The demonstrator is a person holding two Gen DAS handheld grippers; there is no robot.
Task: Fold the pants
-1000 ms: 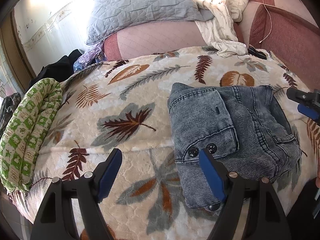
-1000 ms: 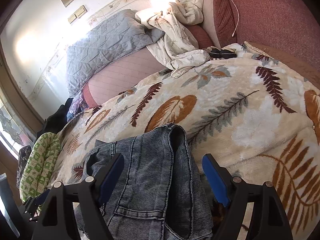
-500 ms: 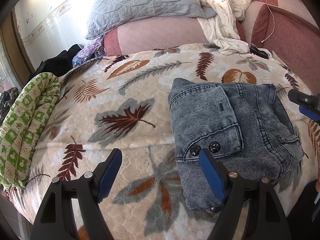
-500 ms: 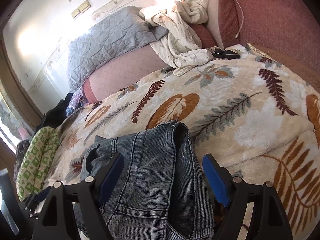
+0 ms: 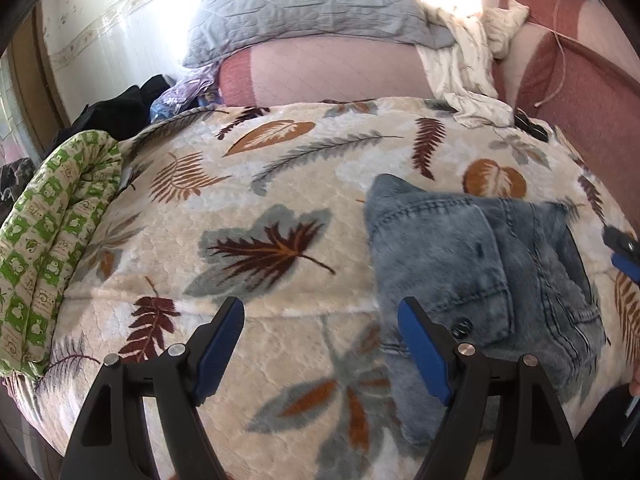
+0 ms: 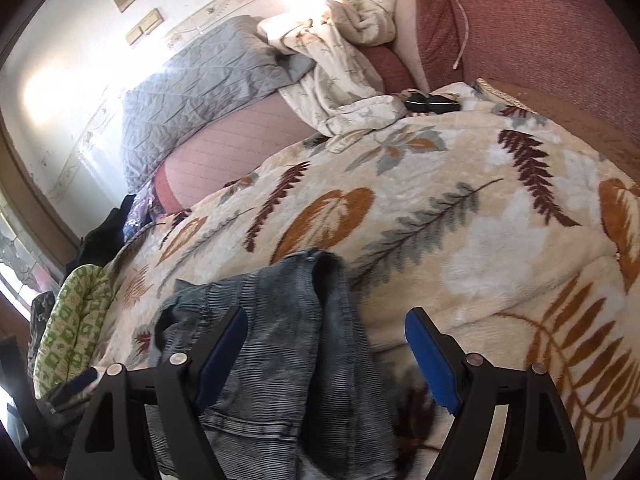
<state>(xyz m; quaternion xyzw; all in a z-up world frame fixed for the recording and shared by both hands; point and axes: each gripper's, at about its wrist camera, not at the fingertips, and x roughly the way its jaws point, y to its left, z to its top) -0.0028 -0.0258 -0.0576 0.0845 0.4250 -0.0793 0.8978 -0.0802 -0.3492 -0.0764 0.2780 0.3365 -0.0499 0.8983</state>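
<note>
Grey-blue denim pants (image 5: 480,280) lie folded into a compact bundle on the leaf-patterned blanket (image 5: 260,208), waistband with two dark buttons facing me. My left gripper (image 5: 322,344) is open and empty, hovering just left of the bundle's near edge; its right finger (image 5: 420,344) overlaps the denim in view. In the right wrist view the pants (image 6: 288,340) lie under and between my open, empty right gripper (image 6: 326,354). The right gripper's tip also shows at the left wrist view's right edge (image 5: 622,248).
A green-patterned rolled quilt (image 5: 48,248) lies at the bed's left edge. A grey quilted pillow (image 5: 312,4) and white crumpled cloth (image 5: 468,68) sit at the head. A dark small object (image 6: 430,102) rests near the red padded headboard (image 6: 540,32).
Both grippers have drawn back and up slightly from the pants, staying open. The left view has shifted left, so the bundle sits further right. The pants have not moved.
</note>
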